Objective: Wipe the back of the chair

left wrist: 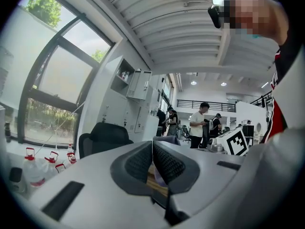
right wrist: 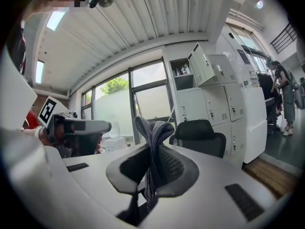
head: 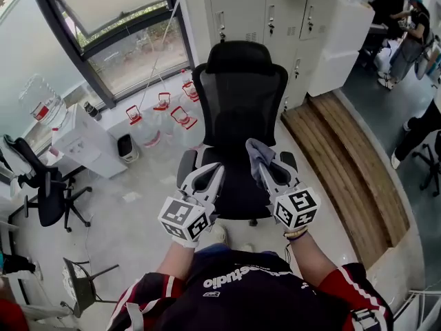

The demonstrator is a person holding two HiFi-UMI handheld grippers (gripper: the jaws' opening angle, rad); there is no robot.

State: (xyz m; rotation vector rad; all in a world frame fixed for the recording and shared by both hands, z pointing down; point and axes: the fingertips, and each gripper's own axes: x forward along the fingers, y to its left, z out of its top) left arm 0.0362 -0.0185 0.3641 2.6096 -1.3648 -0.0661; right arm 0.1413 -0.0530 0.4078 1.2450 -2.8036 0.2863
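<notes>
A black mesh-backed office chair (head: pixel 239 109) faces me, its seat just beyond both grippers and its headrest (head: pixel 238 57) at the top. My right gripper (head: pixel 260 163) is shut on a grey cloth (head: pixel 258 154), which sticks up past the jaws over the chair's right armrest. In the right gripper view the cloth (right wrist: pixel 152 142) hangs pinched between the pads, with the chair (right wrist: pixel 199 136) behind. My left gripper (head: pixel 216 171) is shut with nothing in it, above the left armrest. In the left gripper view its pads (left wrist: pixel 151 162) meet, the chair (left wrist: pixel 104 136) to the left.
Water jugs with red handles (head: pixel 165 116) stand by the window behind the chair. Grey lockers (head: pixel 269 19) line the back wall. A wooden step (head: pixel 344 164) runs to the right. Another black chair (head: pixel 45 192) is at the left. People (left wrist: pixel 198 125) stand farther off.
</notes>
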